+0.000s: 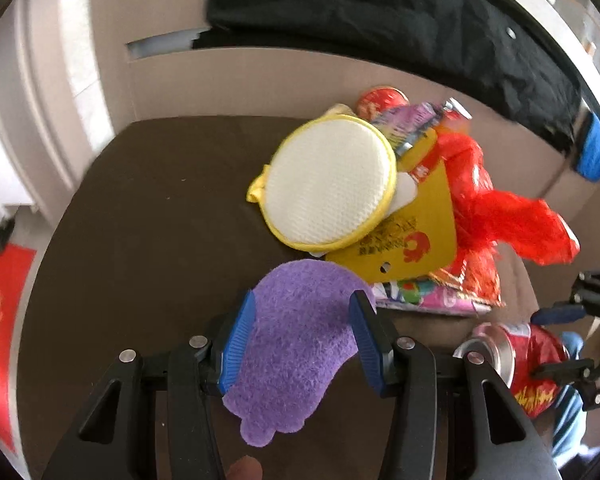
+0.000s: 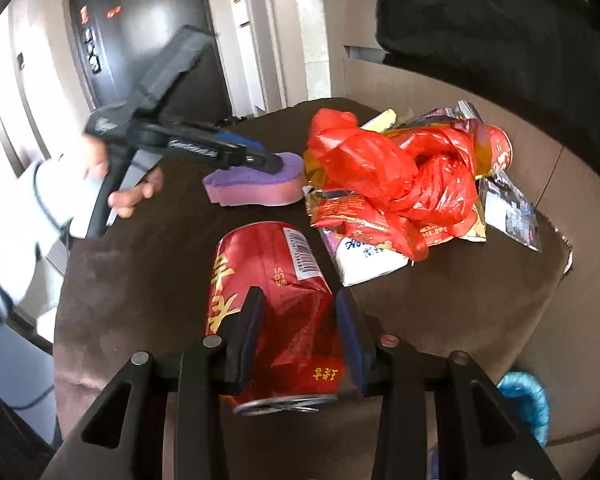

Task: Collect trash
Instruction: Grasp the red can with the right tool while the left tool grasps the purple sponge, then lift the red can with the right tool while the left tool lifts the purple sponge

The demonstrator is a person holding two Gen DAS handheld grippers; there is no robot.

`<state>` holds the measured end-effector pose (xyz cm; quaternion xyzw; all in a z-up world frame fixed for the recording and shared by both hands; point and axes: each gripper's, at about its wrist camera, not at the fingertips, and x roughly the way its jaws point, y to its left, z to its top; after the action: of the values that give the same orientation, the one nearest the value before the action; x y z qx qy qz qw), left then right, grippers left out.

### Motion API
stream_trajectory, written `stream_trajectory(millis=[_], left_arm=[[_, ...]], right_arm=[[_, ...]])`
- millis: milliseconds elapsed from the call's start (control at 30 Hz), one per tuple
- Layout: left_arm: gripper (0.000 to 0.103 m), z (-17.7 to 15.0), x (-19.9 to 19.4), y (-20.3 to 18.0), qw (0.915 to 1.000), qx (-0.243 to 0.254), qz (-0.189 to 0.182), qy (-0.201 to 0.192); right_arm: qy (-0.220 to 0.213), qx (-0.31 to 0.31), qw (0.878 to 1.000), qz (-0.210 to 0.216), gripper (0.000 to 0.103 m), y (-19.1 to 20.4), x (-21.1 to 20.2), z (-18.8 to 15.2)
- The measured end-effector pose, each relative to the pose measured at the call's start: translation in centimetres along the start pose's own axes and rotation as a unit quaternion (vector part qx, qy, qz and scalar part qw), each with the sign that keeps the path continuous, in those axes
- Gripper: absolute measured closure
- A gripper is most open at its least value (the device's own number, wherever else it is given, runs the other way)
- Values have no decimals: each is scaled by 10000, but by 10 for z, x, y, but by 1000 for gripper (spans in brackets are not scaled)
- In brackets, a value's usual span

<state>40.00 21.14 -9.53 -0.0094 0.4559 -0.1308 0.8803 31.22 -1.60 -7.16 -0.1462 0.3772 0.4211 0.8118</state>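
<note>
My left gripper (image 1: 302,308) has its blue pads on both sides of a purple sponge (image 1: 296,344) that lies on the brown cushion (image 1: 140,216); it also shows in the right wrist view (image 2: 260,160) over the sponge (image 2: 256,186). My right gripper (image 2: 300,312) is shut on a dented red drink can (image 2: 272,300), which lies on its side; the can shows in the left wrist view (image 1: 516,360). A heap of trash holds a red plastic bag (image 2: 396,164), snack wrappers (image 2: 364,256) and a second red can (image 2: 498,148).
A round white-and-yellow scrub pad (image 1: 328,184) and a yellow card (image 1: 420,232) lie on the heap. Black fabric (image 1: 380,12) hangs over the seat back behind. A dark door (image 2: 140,32) stands at the left. A blue object (image 2: 524,404) lies beyond the cushion's right edge.
</note>
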Motion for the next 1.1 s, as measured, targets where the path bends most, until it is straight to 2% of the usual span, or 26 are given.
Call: stream_trajectory(millis=[133, 233, 333, 433, 500, 667, 767, 900, 967, 1100], left_arm=[[53, -7, -6, -1, 9998, 85, -145, 92], [53, -16, -11, -2, 9998, 149, 76, 109], [53, -20, -14, 1, 9998, 17, 181, 98], [53, -21, -15, 6, 9997, -164, 193, 69], [53, -20, -14, 8, 9996, -224, 179, 68], [53, -17, -9, 14, 9995, -222, 180, 93], [52, -15, -5, 22, 9995, -301, 23, 123], [52, -16, -5, 24, 9991, -389, -65, 122], [52, -16, -6, 19, 9994, -319, -53, 149], [52, -15, -5, -5, 9994, 98, -205, 256]], right_arm=[[67, -333, 9994, -66, 62, 14, 0, 0], [126, -477, 9988, -14, 62, 16, 6, 7], [214, -253, 9990, 300, 61, 5, 15, 12], [409, 195, 9955, 833, 51, -9, 28, 15], [567, 319, 9921, 1069, 49, -12, 37, 17], [656, 194, 9895, 1269, 49, -3, 49, 25], [893, 66, 9832, 1594, 48, 7, 64, 27], [683, 108, 9886, 1334, 48, 11, 59, 26], [513, 124, 9928, 1073, 48, 10, 47, 21], [200, 347, 9963, 755, 48, -4, 18, 8]])
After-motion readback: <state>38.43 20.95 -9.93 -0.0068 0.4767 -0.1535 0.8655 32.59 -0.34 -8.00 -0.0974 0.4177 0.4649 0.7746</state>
